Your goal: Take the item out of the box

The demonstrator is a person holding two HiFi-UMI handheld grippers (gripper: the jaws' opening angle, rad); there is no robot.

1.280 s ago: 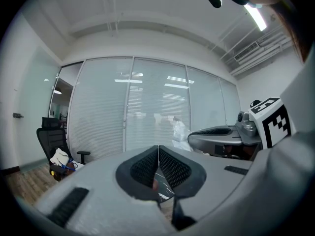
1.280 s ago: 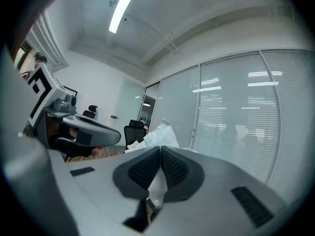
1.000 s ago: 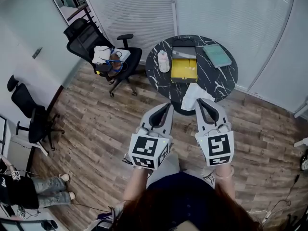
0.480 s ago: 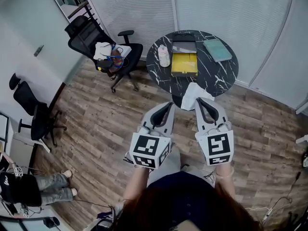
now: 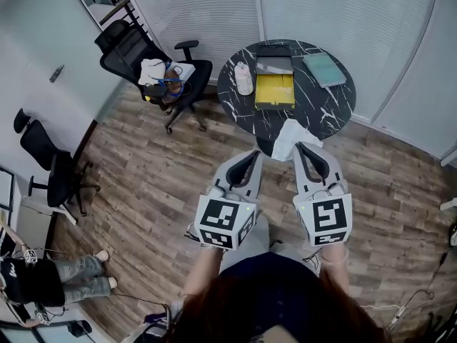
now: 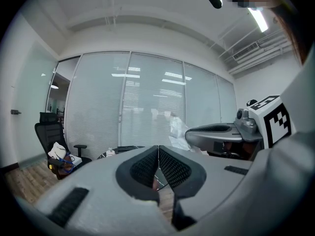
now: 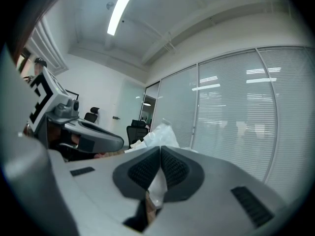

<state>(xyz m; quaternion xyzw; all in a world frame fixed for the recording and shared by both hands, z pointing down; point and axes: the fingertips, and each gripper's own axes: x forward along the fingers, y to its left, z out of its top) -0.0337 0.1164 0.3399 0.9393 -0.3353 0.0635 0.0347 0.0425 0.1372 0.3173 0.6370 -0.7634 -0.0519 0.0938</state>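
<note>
An open box [image 5: 274, 90] with a yellow inside lies on the round black marble table [image 5: 323, 109]. My right gripper [image 5: 300, 147] is shut on a crumpled white bag-like item [image 5: 289, 138], held in the air at the table's near edge, clear of the box. In the right gripper view that white item [image 7: 160, 134] sticks up from between the closed jaws of my right gripper [image 7: 160, 151]. Beside it over the wooden floor, my left gripper [image 5: 251, 154] is shut. Its jaws meet with nothing between them in the left gripper view [image 6: 158, 149].
On the table there are also a white bottle-like thing [image 5: 243, 78] and a teal book [image 5: 323, 68]. A black office chair [image 5: 153, 66] with clutter stands left of the table, another chair [image 5: 50, 170] by the left wall. A person's legs [image 5: 50, 281] show at lower left.
Both grippers have drawn slightly back from the table, toward me. The right one still holds the white item; the left stays shut.
</note>
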